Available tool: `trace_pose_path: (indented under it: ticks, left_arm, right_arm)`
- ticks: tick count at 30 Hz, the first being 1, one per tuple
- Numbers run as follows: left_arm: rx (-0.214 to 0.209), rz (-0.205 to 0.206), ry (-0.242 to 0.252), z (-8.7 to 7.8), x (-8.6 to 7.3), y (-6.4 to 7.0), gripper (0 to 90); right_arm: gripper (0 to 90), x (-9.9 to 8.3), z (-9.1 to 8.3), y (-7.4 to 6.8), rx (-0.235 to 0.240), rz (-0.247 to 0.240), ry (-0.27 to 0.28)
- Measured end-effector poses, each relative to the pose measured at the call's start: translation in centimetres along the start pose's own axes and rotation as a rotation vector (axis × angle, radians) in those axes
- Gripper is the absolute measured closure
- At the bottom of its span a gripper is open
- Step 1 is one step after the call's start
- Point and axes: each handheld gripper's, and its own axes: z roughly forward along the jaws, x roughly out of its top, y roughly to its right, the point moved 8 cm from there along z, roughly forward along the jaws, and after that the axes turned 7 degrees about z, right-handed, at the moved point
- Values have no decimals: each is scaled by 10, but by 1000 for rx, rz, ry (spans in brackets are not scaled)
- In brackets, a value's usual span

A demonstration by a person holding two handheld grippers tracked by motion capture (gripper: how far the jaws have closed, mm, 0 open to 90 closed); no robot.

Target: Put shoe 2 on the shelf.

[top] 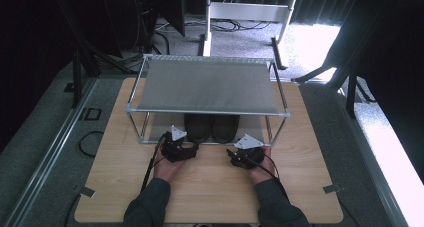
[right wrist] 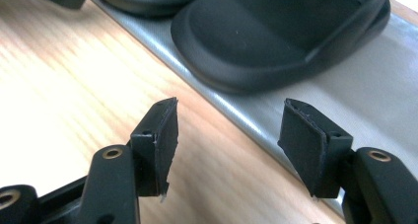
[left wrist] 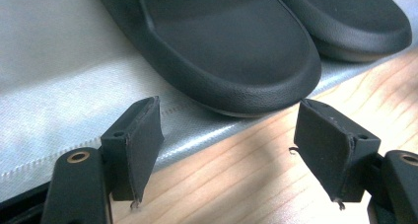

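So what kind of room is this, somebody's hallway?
More likely a lab or studio: a small shoe rack holding black slippers sits on a wooden table, with cables across the carpet.

Strong daylight is admitted from the upper right of the high view, where the floor (top: 320, 39) is blown out to white, as is a strip along the right edge. The left side and upper corners are left in deep darkness. The bench (top: 300, 187) is evenly lit, with soft shadow cast beneath the rack's top shelf (top: 207, 84), so the slippers (top: 211, 128) are seen dimly. Slight bending of straight lines is noticed toward the edges. In the gripper views, glare is thrown across the wood, and the near claw parts are rendered slightly soft.
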Motion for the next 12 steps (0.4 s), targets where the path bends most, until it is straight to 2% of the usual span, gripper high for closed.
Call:
trace_pose_path:
  ticks: [4, 9, 12]
  left_arm:
    - [3, -11, 23, -3, 0, -1, 275]
    - [8, -17, 30, -4, 0, -2, 275]
    - [10, -19, 32, -4, 0, -2, 276]
  right_arm:
    - [386, -10, -7, 6, -9, 2, -17]
    - [384, -19, -14, 17, -24, 31, -30]
    - [377, -23, -19, 23, -18, 58, -35]
